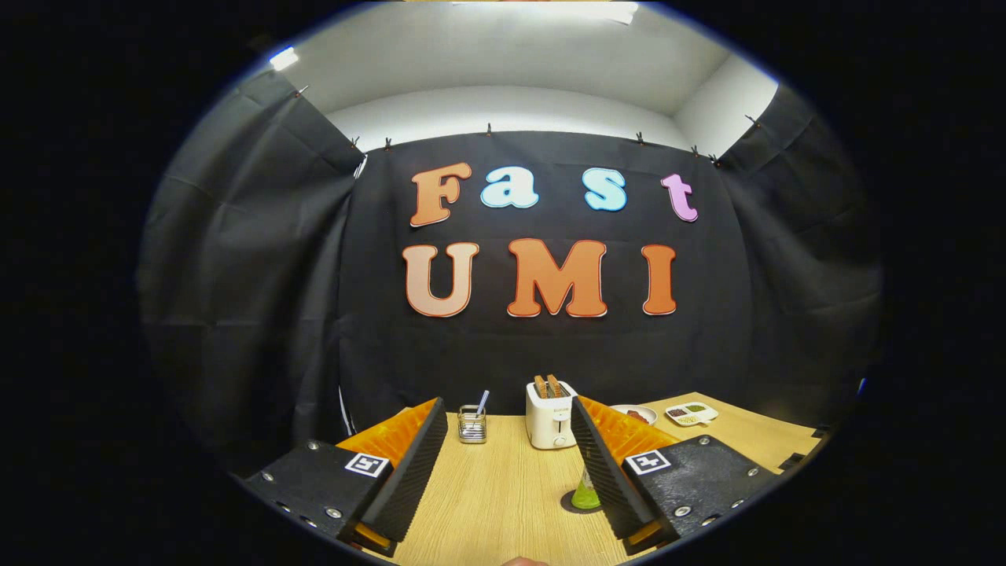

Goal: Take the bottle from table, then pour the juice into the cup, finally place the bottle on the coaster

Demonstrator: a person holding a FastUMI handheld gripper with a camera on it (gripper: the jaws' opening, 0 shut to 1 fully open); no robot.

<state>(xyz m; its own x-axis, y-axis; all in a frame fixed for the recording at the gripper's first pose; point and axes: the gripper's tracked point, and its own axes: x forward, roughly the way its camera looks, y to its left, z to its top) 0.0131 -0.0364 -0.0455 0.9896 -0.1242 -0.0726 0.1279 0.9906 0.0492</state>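
Gripper view: the gripper (509,464) is held wide open and empty above the table (487,503), while the green bottle (585,494), judged light and slippery, is best taken at mid-body on its dark coaster (571,503).

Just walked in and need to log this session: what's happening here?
A person's hand-held gripper hangs open above the light wooden table, holding nothing. A green cone-shaped object stands on a dark round coaster beside the right finger. Beyond the fingers stand a white toaster and a small glass container.
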